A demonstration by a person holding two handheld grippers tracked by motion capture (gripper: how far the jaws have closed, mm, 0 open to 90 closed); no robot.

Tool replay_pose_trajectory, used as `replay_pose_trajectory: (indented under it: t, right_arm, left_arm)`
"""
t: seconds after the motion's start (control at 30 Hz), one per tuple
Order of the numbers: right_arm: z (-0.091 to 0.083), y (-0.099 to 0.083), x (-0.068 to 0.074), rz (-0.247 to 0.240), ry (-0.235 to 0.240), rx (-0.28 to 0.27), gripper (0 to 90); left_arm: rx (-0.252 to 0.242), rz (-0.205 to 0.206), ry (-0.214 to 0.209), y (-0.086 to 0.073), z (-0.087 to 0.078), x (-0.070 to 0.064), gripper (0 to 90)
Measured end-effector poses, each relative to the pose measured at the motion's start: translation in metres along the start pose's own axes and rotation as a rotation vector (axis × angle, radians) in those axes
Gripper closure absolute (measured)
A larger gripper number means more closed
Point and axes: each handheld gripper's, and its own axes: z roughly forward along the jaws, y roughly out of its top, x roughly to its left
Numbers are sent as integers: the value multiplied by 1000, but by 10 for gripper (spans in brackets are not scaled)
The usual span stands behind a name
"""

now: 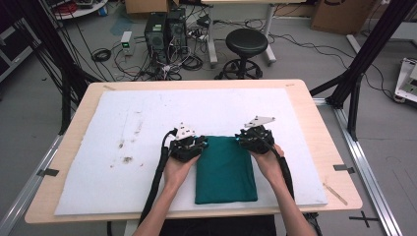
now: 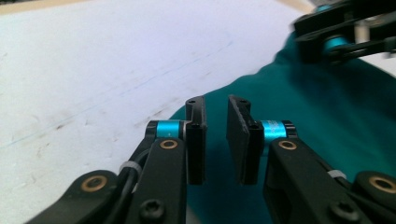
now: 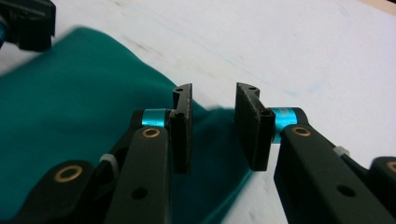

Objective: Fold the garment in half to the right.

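A dark green folded cloth (image 1: 225,169) lies flat on the white mat (image 1: 147,123), near the table's front edge. My left gripper (image 1: 195,143) sits at the cloth's far left corner, and in the left gripper view its jaws stand open a small gap over the cloth (image 2: 327,107) edge, with nothing pinched. My right gripper (image 1: 249,138) sits at the far right corner. Its jaws are open too, a little wider, over the cloth (image 3: 70,102) corner. The left gripper (image 2: 216,140) and the right gripper (image 3: 213,130) each hold nothing.
The white mat covers most of the wooden table (image 1: 319,147) and bears brown stains (image 1: 125,152) left of the cloth. Beyond the table stand a black stool (image 1: 246,46), computer towers (image 1: 164,29) and loose cables on the floor.
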Motion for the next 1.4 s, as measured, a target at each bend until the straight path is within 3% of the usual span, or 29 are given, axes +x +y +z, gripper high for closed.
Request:
replay_pose_trajectory:
  t: [0.17, 0.23, 0.3, 0.43, 0.53, 0.6, 0.67, 0.8, 0.9, 1.0, 1.07, 1.13, 1.27, 1.4]
  right_arm:
    - [3, -17, -13, 17, -12, 60, 684]
    - [5, -23, -19, 48, 4, 69, 676]
    - [3, -23, -20, 60, 2, 58, 676]
    - [-8, -16, -18, 81, 24, -12, 675]
    - [-5, -12, -17, 83, 26, -13, 676]
    - [4, -12, -21, 88, 4, 21, 682]
    - [16, -16, -29, 111, -12, 75, 686]
    - [23, -22, -33, 104, -13, 94, 698]
    - [23, -23, -37, 130, -11, 89, 655]
    - [11, -24, -34, 128, -36, 54, 610]
    - [-2, -27, -30, 131, -6, 7, 594]
    - [-15, -33, -23, 131, 27, -36, 576]
    - [-40, -48, -2, 102, 124, -98, 552]
    - [-59, -67, 22, 62, 166, -114, 548]
  left_arm:
    - [24, 2, 20, -3, 7, 5, 746]
    - [25, 10, 31, -3, 6, 7, 736]
    - [2, 3, 43, -1, 2, 11, 710]
    - [-54, -9, 1, 3, -1, 11, 717]
    - [-18, -3, -24, 2, 7, 9, 720]
    - [27, 8, 13, -1, 12, 9, 726]
    - [44, 0, 14, -3, 16, 12, 729]
    - [52, 54, 66, -4, 17, 14, 728]
    - [60, 52, 81, -3, 13, 14, 675]
    - [22, 73, 31, 0, -5, 8, 602]
    - [-21, 93, -22, 0, -18, 1, 596]
    - [-31, 103, -97, -3, -29, -5, 586]
    - [20, 120, -224, -16, -43, -16, 534]
    - [62, 190, -271, -31, -52, -31, 518]
